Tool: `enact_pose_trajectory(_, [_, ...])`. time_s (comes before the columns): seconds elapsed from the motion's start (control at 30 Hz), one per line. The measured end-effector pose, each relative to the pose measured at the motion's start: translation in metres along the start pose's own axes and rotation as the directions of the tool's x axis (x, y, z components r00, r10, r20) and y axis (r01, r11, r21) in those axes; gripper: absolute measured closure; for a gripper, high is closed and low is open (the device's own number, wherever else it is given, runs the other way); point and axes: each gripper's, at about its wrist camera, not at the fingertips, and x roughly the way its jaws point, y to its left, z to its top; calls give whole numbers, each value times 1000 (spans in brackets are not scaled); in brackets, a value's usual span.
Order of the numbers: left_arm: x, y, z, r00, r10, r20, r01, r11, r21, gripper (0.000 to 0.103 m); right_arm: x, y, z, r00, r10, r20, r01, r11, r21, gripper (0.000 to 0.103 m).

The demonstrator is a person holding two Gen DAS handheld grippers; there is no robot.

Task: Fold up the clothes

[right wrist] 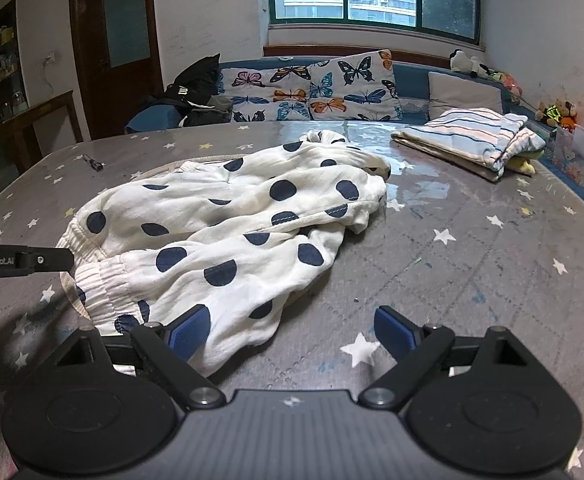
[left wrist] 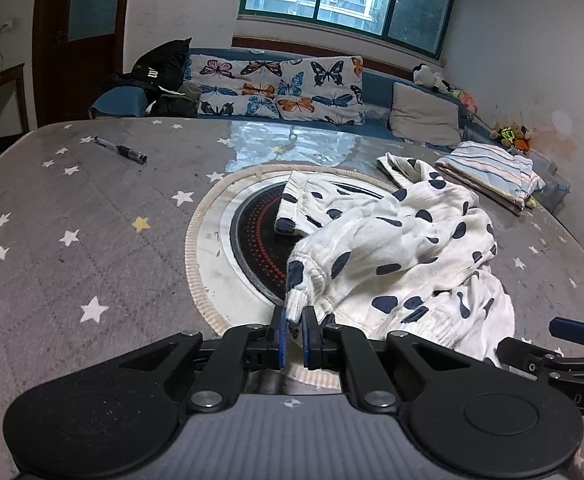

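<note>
Two grippers at work on one garment. The white dotted garment (right wrist: pixel 227 232) lies crumpled on the grey star-print tabletop (right wrist: pixel 472 264), partly over a round inset plate (left wrist: pixel 251 248) in the surface.

Left gripper (left wrist: pixel 294 322): fingers pressed almost together, pinching a gathered elastic hem or cuff of the garment at its near-left end. The pinched bit stands up between the pads; the rest of the cloth trails away up and to the right in the left wrist view.

Right gripper (right wrist: pixel 292 330): fingers spread wide, nothing pinched. Its left finger (right wrist: pixel 189 330) overlaps the near hem of the cloth; whether it touches or hovers above I cannot tell. The other finger sits over bare tabletop. So the loose edge lies to the left of and just ahead of this gripper's centre.

Long axis of the garment: from the near-left elastic hem toward the far right, where a bunched end sits near a folded striped cloth (right wrist: pixel 476 136).

Judgement: the right hand is the nearer one to the free near hem, and would need to shift left to bring the cloth between its fingers before a fold.
</note>
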Motion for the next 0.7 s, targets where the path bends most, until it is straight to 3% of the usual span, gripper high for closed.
enact_pose_trajectory(0.47, [-12, 3, -9, 1000, 20, -12, -20, 999, -31, 95, -2, 3, -7, 999, 26, -19, -26, 999, -23, 12])
enact_pose_trajectory(0.7, [-20, 4, -16, 999, 46, -16, -47, 998, -50, 95, 0, 8, -13, 997, 65, -34, -66, 997, -33, 19])
